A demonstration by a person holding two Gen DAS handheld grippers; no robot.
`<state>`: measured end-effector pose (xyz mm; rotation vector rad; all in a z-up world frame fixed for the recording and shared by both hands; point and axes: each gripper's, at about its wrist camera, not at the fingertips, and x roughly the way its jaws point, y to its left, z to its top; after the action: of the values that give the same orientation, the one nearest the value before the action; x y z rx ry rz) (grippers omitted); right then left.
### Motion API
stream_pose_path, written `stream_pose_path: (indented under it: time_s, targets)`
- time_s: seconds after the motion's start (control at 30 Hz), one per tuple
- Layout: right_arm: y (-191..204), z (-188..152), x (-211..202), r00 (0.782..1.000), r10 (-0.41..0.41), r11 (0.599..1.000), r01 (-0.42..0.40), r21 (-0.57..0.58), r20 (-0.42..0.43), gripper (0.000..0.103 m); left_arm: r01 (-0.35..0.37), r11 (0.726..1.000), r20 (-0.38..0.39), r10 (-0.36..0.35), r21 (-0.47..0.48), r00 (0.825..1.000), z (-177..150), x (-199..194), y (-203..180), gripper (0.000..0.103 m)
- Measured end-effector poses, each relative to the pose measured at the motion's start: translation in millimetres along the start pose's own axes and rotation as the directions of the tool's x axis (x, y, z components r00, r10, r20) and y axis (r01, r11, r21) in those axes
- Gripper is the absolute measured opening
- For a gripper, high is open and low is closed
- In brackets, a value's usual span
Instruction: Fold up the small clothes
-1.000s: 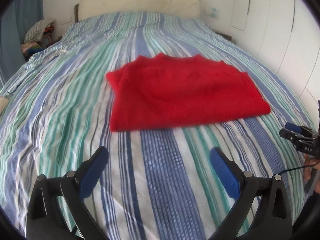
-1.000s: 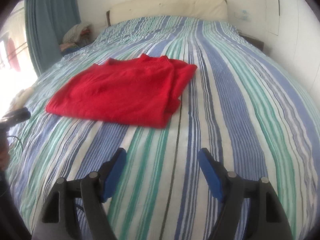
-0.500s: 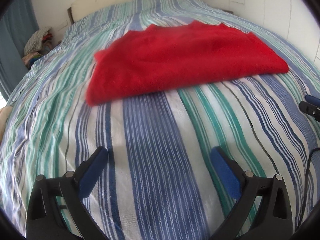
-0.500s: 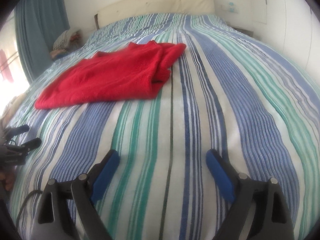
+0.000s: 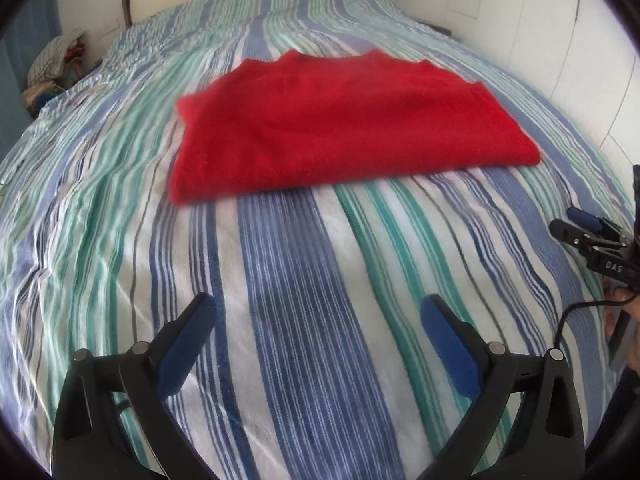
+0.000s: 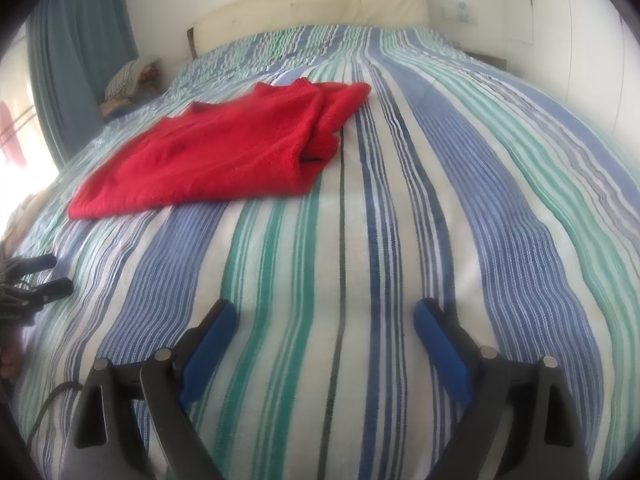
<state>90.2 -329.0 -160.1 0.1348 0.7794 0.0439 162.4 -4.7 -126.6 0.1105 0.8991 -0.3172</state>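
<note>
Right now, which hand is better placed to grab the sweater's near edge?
Probably the left. The left gripper is open, and the red sweater lies straight ahead of it. From the right gripper, also open, the sweater sits off to the left and farther up the bed.

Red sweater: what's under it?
The red sweater lies folded flat on the striped bedspread, which shows on all sides of it. A tucked layer of its own fabric peeks out at one edge. Anything else beneath is covered.
</note>
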Motion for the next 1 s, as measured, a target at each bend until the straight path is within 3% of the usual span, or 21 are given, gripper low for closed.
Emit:
stream_pose_path:
  time_s: [0.17, 0.3, 0.47, 0.6, 0.7, 0.83, 1.0]
  targets:
    - [0, 0, 0, 1.0, -0.003, 1.0, 0.003, -0.002, 0.0, 0.091, 0.07, 0.997, 0.096, -0.067, -0.037, 0.993, 8, -66, -3, 0.102]
    - [1, 0, 0, 1.0, -0.001, 1.0, 0.001, -0.002, 0.0, 0.091, 0.181, 0.978, 0.155, -0.164, -0.101, 0.974, 24, -109, -8, 0.102]
    - [1, 0, 0, 1.0, -0.002, 1.0, 0.002, -0.002, 0.001, 0.091, 0.244, 0.947, 0.161, -0.212, -0.211, 0.964, 40, -112, -8, 0.102]
    - [1, 1, 0, 1.0, 0.0, 1.0, 0.0, -0.001, 0.003, 0.091, 0.159, 0.938, 0.114, -0.129, -0.309, 0.985, 38, -79, 1, 0.102]
    - [1, 1, 0, 1.0, 0.003, 1.0, -0.003, 0.002, 0.004, 0.091, 0.061, 0.942, 0.094, -0.031, -0.331, 0.995, 33, -55, 7, 0.102]
    - [0, 1, -1, 1.0, 0.01, 1.0, -0.01, 0.007, 0.006, 0.091, -0.043, 0.943, 0.094, 0.078, -0.329, 0.993, 29, -30, 17, 0.102]
    - [-2, 0, -1, 1.0, 0.014, 1.0, -0.015, 0.009, 0.007, 0.091, -0.164, 0.939, 0.078, 0.196, -0.302, 0.977, 26, -5, 32, 0.102]
